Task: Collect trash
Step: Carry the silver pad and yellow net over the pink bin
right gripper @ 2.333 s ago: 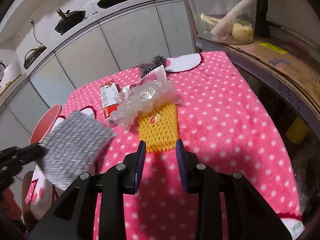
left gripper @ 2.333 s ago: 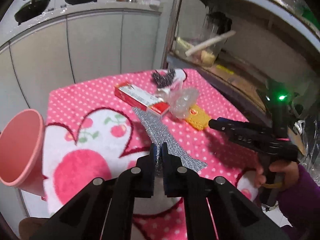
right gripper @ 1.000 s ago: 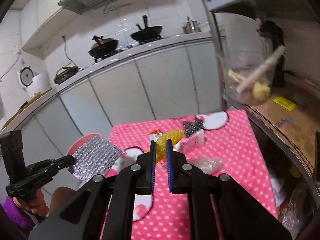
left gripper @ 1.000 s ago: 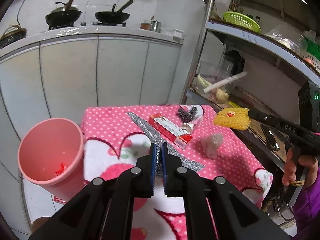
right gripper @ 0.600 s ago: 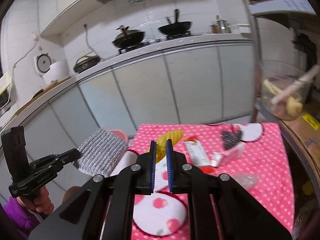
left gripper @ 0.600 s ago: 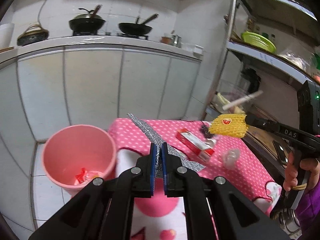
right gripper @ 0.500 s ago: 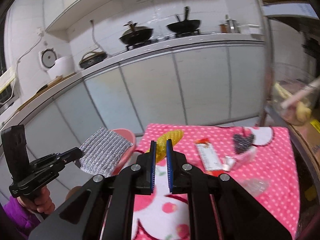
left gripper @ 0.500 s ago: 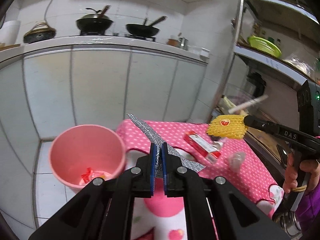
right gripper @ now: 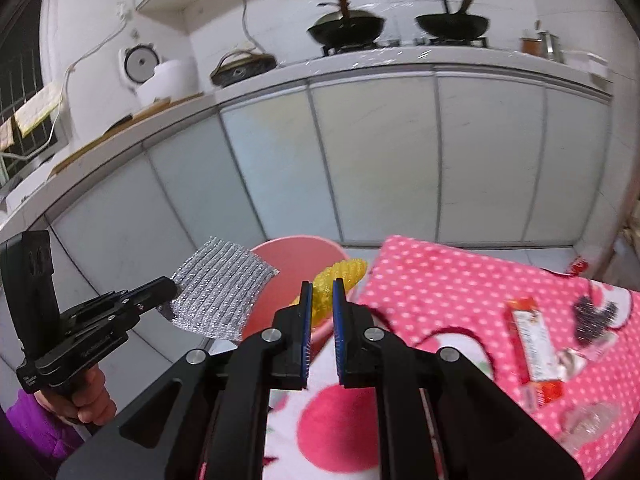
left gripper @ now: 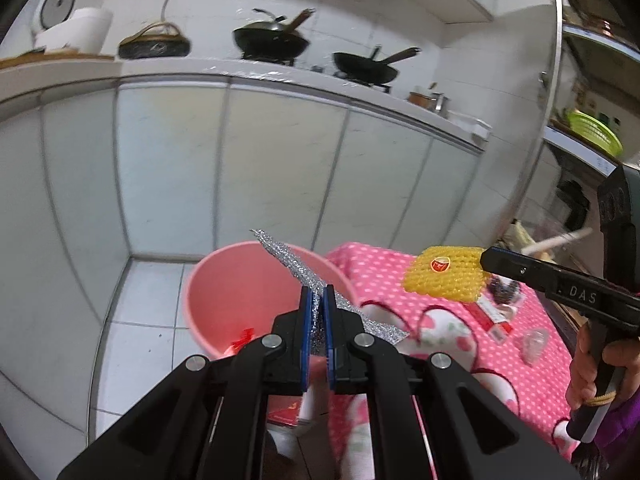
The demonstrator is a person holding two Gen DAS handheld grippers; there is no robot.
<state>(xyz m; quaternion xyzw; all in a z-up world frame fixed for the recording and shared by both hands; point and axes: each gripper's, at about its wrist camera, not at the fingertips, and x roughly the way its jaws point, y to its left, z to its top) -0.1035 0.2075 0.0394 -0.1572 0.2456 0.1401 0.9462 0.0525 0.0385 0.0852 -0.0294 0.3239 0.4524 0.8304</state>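
A light, limp silver sheet (left gripper: 298, 268) is pinched at one edge by the left gripper (left gripper: 319, 312), and a soft yellow foam net (right gripper: 340, 276) by the right gripper (right gripper: 320, 300), at centre frame above the pink bin (left gripper: 224, 300).

Both tongs point forward and somewhat down. The left tongs (left gripper: 319, 306) are clamped tight on a thin sheet, the right tongs (right gripper: 320, 300) on a mesh piece. A hand (right gripper: 86, 398) grips each handle.
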